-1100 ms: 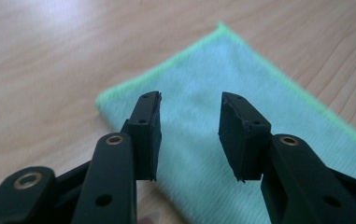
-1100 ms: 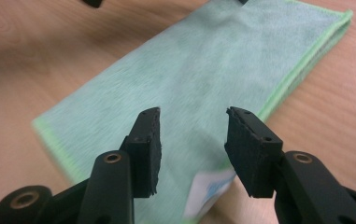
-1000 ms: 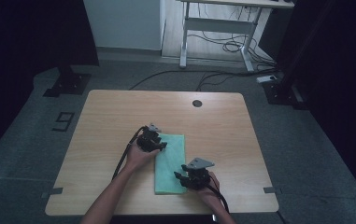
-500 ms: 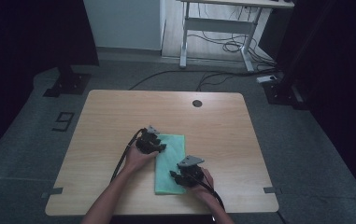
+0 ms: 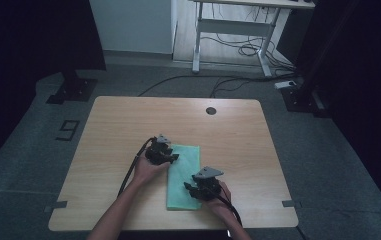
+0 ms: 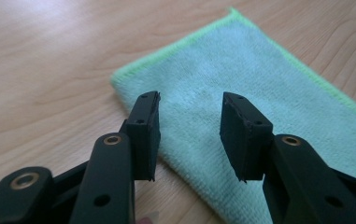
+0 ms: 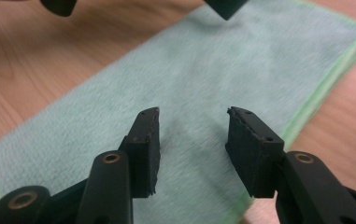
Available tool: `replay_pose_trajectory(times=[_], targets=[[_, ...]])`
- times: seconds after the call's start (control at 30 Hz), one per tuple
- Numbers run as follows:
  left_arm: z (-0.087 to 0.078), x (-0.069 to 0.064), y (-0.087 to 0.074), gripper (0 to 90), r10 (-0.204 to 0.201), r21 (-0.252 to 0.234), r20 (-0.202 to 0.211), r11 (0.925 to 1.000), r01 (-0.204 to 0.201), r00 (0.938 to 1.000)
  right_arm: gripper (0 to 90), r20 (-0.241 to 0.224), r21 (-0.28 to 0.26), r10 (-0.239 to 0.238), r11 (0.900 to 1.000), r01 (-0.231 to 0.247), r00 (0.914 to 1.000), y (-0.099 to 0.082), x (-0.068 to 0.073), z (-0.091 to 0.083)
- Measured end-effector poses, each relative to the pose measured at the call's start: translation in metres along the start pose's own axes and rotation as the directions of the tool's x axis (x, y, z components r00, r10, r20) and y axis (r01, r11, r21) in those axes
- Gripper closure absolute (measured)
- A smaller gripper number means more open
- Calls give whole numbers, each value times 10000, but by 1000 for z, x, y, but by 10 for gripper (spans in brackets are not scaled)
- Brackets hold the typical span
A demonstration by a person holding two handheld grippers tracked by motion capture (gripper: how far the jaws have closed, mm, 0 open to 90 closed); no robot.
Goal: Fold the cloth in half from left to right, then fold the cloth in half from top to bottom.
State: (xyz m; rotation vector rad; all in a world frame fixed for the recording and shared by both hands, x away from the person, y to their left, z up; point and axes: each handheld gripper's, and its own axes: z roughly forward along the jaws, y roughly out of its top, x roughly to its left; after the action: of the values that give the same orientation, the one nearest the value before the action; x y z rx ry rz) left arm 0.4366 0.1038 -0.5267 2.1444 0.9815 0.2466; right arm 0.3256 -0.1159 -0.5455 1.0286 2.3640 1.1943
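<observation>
A light green cloth lies flat, folded into a long strip, on the wooden table near its front. My left gripper hovers at the cloth's far left corner, open; its jaws have just been opening a little and nothing is between them. In the left gripper view the left gripper points over the cloth near its corner. My right gripper is open above the cloth's near right part. In the right gripper view the right gripper is over the cloth, empty.
A round dark grommet sits in the tabletop at the back. Behind the table stands a white desk frame with cables on the floor. Black stand bases flank the table. The left gripper's cable trails along the forearm.
The right gripper has edged slightly to the left over the cloth. The left hand has stayed where it was.
</observation>
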Motion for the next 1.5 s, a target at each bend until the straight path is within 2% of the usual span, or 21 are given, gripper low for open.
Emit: replay_pose_trajectory(times=[0.23,0.53,0.8,1.03,1.33,1.43,1.5], targets=[[-16,9,-2,563,-282,-253,-219,9993,276,9994,528,162,-208,48,9998,-44,9999,11,-12,1],[-20,13,-4,557,-486,-320,-371,9984,474,9981,526,186,-312,297,9991,-291,9994,20,-28,6],[-23,16,-4,519,-649,-424,-547,9971,627,9964,524,267,-472,342,9983,-329,9991,29,-34,8],[-17,20,0,510,-867,-420,-582,9955,844,9945,523,453,-498,480,9977,-457,9978,37,-49,13],[-3,18,8,509,-826,-280,-572,9963,811,9949,520,866,-365,872,9958,-843,9924,47,-78,24],[0,18,8,508,-869,-219,-595,9961,858,9944,520,904,-546,988,9941,-941,9910,49,-86,26],[1,19,8,510,-910,-175,-601,9958,901,9940,519,987,-384,962,9949,-928,9905,50,-90,30]])
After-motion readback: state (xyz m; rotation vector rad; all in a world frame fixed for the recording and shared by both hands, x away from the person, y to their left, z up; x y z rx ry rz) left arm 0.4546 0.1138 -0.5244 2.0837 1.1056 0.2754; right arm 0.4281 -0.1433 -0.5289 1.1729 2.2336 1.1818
